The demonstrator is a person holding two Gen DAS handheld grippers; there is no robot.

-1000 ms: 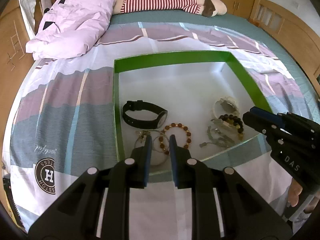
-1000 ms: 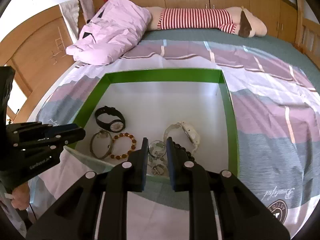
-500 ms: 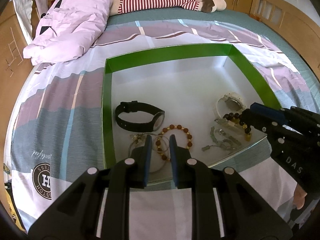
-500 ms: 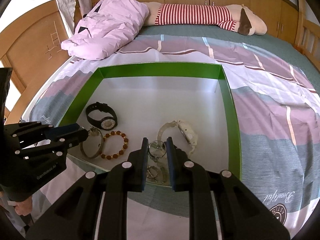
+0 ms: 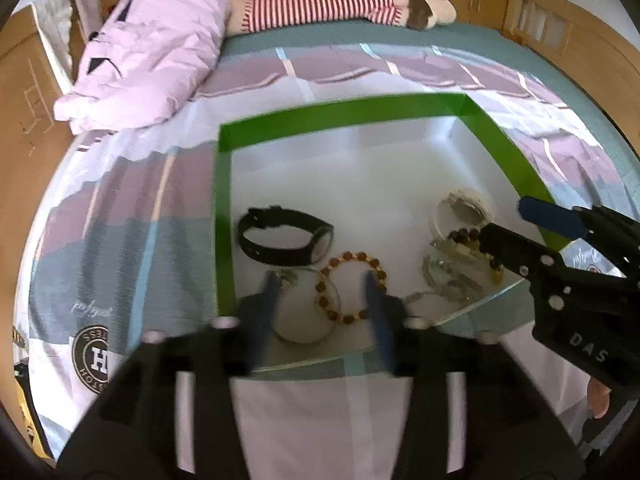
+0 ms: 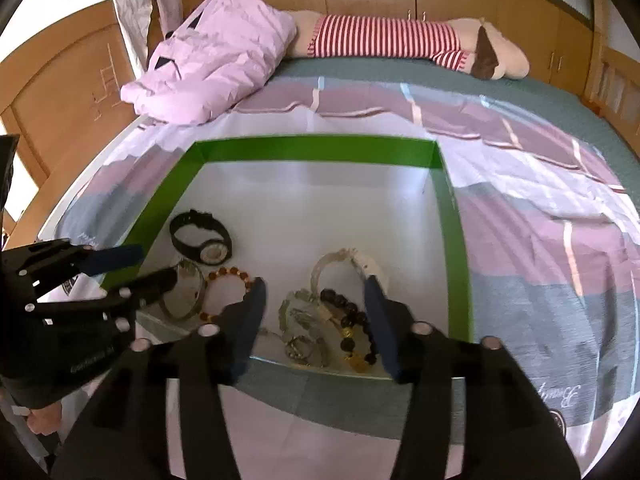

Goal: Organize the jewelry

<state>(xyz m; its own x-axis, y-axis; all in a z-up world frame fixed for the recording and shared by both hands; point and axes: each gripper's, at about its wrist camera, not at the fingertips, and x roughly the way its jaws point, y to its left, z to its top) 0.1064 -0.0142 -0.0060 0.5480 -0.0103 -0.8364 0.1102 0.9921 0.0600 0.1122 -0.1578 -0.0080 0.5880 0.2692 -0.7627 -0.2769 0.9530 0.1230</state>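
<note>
Left wrist view: left gripper point(image 5: 322, 300) spread wide over amber bead bracelet point(image 5: 352, 286) at near edge of green tray point(image 5: 344, 114). Right gripper point(image 6: 314, 306) likewise spread, straddling dark bead bracelet point(image 6: 346, 314) in same tray.

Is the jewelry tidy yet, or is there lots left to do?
Lots left. All the pieces already sit in the green box, but bunched at its near edge. Neither claw holds anything: the left claw is open over the amber bead bracelet and the right claw is open over the tangled silver pieces. The black watch and white watch lie untouched.
</note>
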